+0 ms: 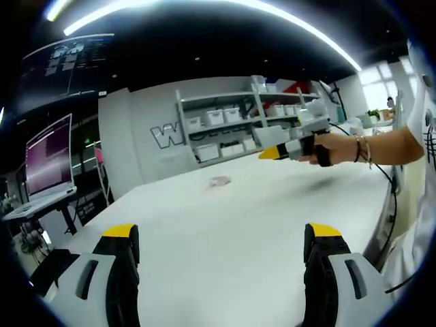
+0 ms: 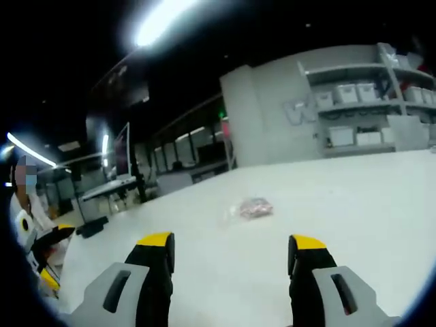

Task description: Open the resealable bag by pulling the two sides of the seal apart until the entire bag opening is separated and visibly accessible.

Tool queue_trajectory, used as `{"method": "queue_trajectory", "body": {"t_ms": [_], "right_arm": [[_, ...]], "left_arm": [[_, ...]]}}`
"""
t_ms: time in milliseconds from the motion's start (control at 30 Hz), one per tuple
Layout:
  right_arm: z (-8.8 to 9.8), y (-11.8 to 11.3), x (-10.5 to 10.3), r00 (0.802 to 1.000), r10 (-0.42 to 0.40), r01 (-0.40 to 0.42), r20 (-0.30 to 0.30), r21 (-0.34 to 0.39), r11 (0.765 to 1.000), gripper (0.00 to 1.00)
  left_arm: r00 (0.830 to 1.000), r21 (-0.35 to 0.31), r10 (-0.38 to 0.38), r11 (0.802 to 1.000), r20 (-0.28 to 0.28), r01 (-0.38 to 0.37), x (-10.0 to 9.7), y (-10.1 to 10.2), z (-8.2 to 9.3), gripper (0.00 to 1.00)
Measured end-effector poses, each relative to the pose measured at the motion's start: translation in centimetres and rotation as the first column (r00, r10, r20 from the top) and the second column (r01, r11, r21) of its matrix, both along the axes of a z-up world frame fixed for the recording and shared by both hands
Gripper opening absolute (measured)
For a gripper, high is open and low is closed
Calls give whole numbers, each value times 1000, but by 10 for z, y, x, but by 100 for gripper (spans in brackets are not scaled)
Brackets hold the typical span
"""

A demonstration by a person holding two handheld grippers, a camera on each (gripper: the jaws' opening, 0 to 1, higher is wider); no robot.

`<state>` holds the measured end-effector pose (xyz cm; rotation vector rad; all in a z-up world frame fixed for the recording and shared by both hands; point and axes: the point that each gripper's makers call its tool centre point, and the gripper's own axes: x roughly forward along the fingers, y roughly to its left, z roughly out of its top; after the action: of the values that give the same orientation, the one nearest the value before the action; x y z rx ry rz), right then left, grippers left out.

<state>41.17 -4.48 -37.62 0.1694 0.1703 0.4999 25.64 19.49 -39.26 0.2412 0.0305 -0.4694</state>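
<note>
a wide white table (image 1: 225, 225) takes up the lower half of the left gripper view, and it spreads the same way across the right gripper view (image 2: 354, 204). behind it, toward 1 o'clock in the left gripper view, a grey shelf unit (image 1: 231, 122) stands against a pale wall (image 1: 136, 143) and carries rows of white bins. the same shelf unit sits at 2 o'clock in the right gripper view (image 2: 368, 109). at 9 o'clock in the left gripper view an open laptop (image 1: 48, 163) with a lit pinkish screen rests on a side stand.

the left gripper (image 1: 223, 238) rises from 6 o'clock in its own view, its two yellow-tipped black jaws standing wide apart with nothing between them, above the bare table. the right gripper (image 2: 231, 246) does the same in its view, jaws wide and empty; it also shows in the left gripper view at 2 o'clock (image 1: 276, 152), held by a hand (image 1: 334, 146) with a bracelet at the wrist, up over the table.

the resealable bag (image 2: 251, 208) lies flat on the table just past the right gripper's jaw tips, near the centre of that view, clear with something reddish inside; whether its seal is shut is too blurred to tell. in the left gripper view it is a small pale patch (image 1: 219, 181) at mid-table, well apart from both grippers.
</note>
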Motion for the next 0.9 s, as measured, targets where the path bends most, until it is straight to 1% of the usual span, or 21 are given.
{"method": "queue_trajectory", "body": {"t_ms": [233, 467, 667, 900], "right_arm": [[2, -4, -14, 1000, -3, 3, 16, 3, 1000, 67], [1, -9, -25, 1000, -7, 6, 15, 20, 1000, 67], [3, -15, -36, 999, -15, 14, 28, 18, 1000, 67], [1, -20, -48, 999, -23, 22, 27, 28, 999, 67]], "left_arm": [[1000, 0, -4, 1000, 2, 4, -2, -1, 1, 100], [1000, 0, -9, 1000, 0, 9, -5, -3, 0, 100], [1000, 0, -8, 1000, 4, 8, -6, -3, 2, 100], [1000, 6, -19, 1000, 2, 19, -8, -7, 1, 100]]}}
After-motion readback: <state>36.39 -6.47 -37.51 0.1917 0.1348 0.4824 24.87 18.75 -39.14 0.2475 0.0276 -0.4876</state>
